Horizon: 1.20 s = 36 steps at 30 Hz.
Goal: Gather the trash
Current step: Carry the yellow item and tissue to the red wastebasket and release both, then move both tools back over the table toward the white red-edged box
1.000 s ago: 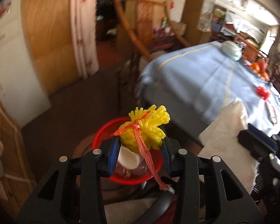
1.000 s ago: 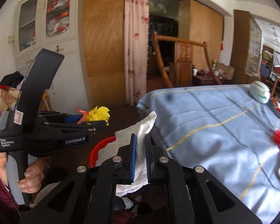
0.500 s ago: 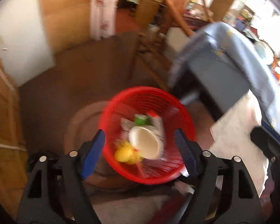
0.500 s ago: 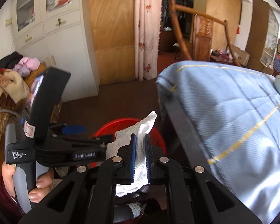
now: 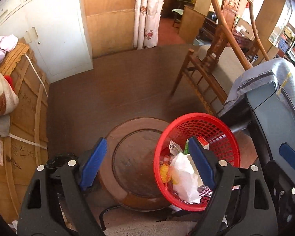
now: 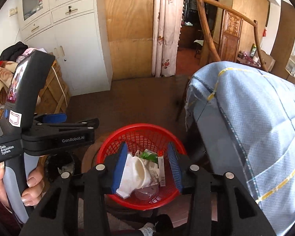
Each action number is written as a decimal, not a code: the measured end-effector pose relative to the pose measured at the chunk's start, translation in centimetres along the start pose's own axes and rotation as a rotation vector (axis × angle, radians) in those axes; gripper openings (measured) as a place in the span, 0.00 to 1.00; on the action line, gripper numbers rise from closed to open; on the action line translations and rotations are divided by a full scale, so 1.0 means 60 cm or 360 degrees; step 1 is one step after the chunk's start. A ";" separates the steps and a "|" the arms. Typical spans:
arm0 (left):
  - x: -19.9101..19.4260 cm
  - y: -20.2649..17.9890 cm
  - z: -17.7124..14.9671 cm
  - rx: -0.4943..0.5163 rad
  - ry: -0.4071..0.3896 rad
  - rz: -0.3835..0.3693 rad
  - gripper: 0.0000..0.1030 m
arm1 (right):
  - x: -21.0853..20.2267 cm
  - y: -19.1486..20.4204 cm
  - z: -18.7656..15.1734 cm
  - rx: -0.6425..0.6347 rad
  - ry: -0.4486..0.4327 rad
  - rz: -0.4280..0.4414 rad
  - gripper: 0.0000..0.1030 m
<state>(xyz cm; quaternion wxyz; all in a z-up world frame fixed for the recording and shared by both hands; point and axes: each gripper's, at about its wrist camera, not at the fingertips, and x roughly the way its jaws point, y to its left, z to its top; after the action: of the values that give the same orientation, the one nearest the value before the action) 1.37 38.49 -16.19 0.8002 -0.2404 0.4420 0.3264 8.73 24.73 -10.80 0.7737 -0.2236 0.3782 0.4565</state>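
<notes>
A red mesh basket (image 5: 186,116) (image 6: 139,126) stands on the floor and holds trash: a white tissue (image 5: 184,179) (image 6: 127,177), a paper cup (image 6: 141,171), a yellow tuft (image 5: 164,172) and cartons. My left gripper (image 5: 147,163) (image 6: 74,120) hangs left of the basket, its jaws opening wide with nothing between them. My right gripper (image 6: 147,167) is right above the basket with its jaws opening. The tissue lies loose in the basket by that gripper's left pad (image 6: 120,167), not pinched. A hand (image 6: 33,182) holds the left gripper's handle.
A round wooden stool top (image 5: 135,157) sits left of the basket. A table with a blue cloth (image 6: 245,118) crowds the right side. A wooden chair (image 5: 204,66) stands behind, a strapped cardboard box (image 5: 23,114) to the left, and brown floor (image 5: 118,90) ahead.
Both grippers sank toward the basket. The left one opened and its yellow tuft fell in. The right one then opened and its tissue now lies in the basket.
</notes>
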 end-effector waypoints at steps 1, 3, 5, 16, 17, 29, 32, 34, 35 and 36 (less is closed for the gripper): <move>-0.001 -0.002 -0.002 0.0004 -0.0003 -0.0005 0.80 | -0.006 -0.004 0.000 0.0010 -0.0010 -0.0004 0.41; -0.005 -0.006 -0.003 0.0011 -0.0013 -0.0013 0.80 | -0.020 -0.016 -0.006 0.0027 -0.0032 -0.0011 0.41; -0.013 -0.010 -0.005 0.0016 -0.0027 -0.0034 0.80 | -0.033 -0.023 -0.009 0.0046 -0.0061 -0.0027 0.41; -0.108 -0.072 -0.021 0.0186 -0.0234 -0.0157 0.80 | -0.153 -0.046 -0.048 0.0149 -0.0303 -0.0190 0.50; -0.117 -0.077 -0.024 0.0200 -0.0255 -0.0168 0.81 | -0.166 -0.049 -0.054 0.0162 -0.0325 -0.0208 0.51; -0.251 -0.150 -0.071 0.0427 -0.0525 -0.0354 0.88 | -0.332 -0.078 -0.140 0.0322 -0.0615 -0.0473 0.65; -0.288 -0.167 -0.091 0.0482 -0.0574 -0.0448 0.89 | -0.381 -0.083 -0.172 0.0365 -0.0695 -0.0555 0.69; -0.314 -0.182 -0.103 0.0525 -0.0600 -0.0517 0.90 | -0.415 -0.090 -0.199 0.0397 -0.0746 -0.0615 0.72; -0.324 -0.189 -0.110 0.0547 -0.0611 -0.0548 0.90 | -0.432 -0.094 -0.214 0.0416 -0.0773 -0.0652 0.75; -0.334 -0.196 -0.116 0.0568 -0.0621 -0.0573 0.90 | -0.448 -0.098 -0.227 0.0433 -0.0794 -0.0682 0.77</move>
<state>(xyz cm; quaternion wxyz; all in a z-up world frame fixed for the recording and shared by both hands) -1.74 19.70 -1.18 0.9443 -0.1034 0.2809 0.1367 0.71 -1.97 2.06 0.9431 -0.0743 0.1793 0.2700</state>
